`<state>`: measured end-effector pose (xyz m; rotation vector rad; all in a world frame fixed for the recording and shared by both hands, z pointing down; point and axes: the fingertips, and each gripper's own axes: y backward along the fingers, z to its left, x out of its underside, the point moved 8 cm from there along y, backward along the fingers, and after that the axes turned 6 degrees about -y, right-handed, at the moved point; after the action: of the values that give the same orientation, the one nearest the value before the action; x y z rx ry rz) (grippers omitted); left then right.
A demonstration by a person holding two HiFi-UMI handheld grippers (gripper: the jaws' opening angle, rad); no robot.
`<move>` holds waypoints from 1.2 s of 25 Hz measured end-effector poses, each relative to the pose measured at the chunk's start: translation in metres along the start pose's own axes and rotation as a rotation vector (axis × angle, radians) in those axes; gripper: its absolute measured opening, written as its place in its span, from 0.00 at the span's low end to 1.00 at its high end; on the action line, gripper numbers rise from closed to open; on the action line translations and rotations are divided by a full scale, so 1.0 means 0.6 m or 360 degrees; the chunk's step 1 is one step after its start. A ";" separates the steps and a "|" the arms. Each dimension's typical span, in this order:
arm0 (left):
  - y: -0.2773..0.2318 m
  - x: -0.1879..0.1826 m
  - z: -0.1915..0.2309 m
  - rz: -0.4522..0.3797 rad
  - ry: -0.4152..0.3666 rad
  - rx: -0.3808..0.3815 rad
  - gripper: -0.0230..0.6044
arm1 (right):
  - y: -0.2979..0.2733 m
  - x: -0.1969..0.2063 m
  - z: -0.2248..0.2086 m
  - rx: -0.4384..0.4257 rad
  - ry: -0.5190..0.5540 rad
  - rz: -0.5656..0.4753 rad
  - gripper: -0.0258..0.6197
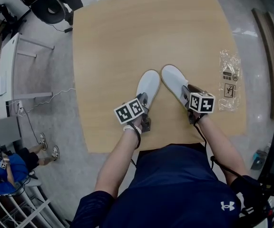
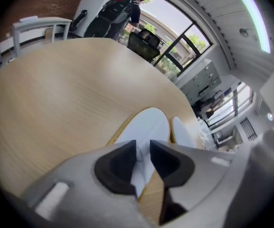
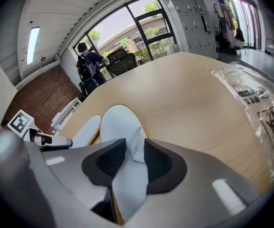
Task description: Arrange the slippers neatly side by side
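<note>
White with tan sole edges, the left slipper and right slipper lie toes close near the counter's front edge. The left tool pinches the left one's fabric, and the right tool pinches the right one's.

Shirt: 1 white Under Armour logo at the lower edge of the head view.

Plastic bag on the worktop: black printed box and symbols. The lettering is too small to read in the head view and too blurred in the right gripper view.

2 cubes: black-and-white square markers, not readable as characters.
</note>
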<state>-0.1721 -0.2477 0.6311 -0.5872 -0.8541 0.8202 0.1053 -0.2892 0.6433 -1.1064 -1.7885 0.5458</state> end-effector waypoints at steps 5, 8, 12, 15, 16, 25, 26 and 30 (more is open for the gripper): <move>0.049 -0.023 -0.031 0.0029 -0.0465 0.0192 0.23 | 0.022 -0.015 -0.005 -0.0164 -0.0043 0.0019 0.26; 0.061 -0.035 -0.038 0.0182 -0.1265 0.0189 0.39 | 0.037 -0.055 0.020 -0.0223 0.0503 -0.0014 0.36; 0.028 -0.020 -0.015 0.0404 -0.1991 0.0186 0.51 | 0.024 -0.066 0.078 -0.0262 0.1515 0.0153 0.51; 0.000 -0.011 -0.014 0.0497 -0.2187 0.0257 0.52 | -0.005 -0.047 0.089 -0.0301 0.1844 0.0291 0.54; -0.008 -0.007 -0.015 0.0513 -0.2203 0.0279 0.52 | -0.013 -0.037 0.089 -0.0313 0.1866 0.0329 0.54; -0.001 0.027 0.006 0.0340 -0.1661 0.0106 0.49 | -0.009 0.015 0.047 -0.0176 0.1228 0.0216 0.53; 0.002 0.035 0.005 0.0333 -0.1647 0.0075 0.49 | -0.008 0.019 0.048 -0.0155 0.1198 0.0207 0.53; 0.004 0.054 -0.006 0.0296 -0.1512 -0.0067 0.49 | -0.009 0.023 0.055 -0.0080 0.1115 0.0177 0.53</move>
<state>-0.1572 -0.2202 0.6410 -0.2904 -1.6967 1.2797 0.0717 -0.2768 0.6383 -1.2423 -1.1392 0.1388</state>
